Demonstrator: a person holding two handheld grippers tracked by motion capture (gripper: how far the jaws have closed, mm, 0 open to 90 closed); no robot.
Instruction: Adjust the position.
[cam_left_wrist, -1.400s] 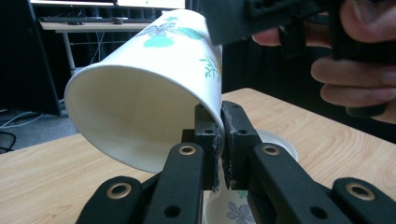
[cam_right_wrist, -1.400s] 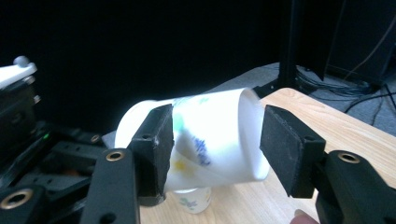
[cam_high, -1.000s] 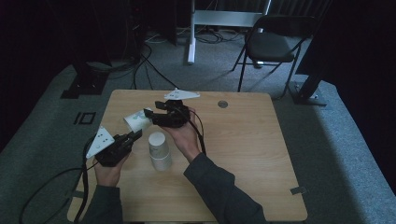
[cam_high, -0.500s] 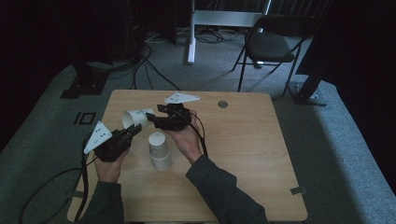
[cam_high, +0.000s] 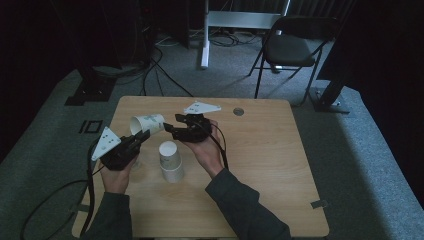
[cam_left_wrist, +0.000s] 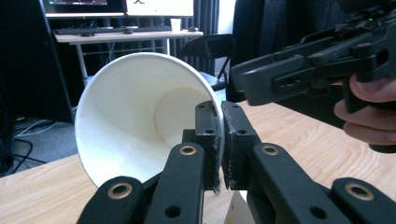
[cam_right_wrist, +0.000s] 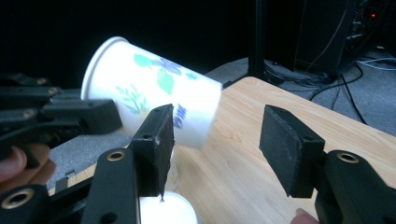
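Jaws of left gripper pinch paper cup rim.

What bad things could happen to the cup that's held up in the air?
1. The left gripper pinches the paper cup only by its thin rim, and the cup hangs tilted sideways, so it might slip or crumple.
2. The right gripper, jaws open, is close to the cup's bottom end; a bump there could knock it loose.
3. The upside-down cup stands just below and could get tipped.
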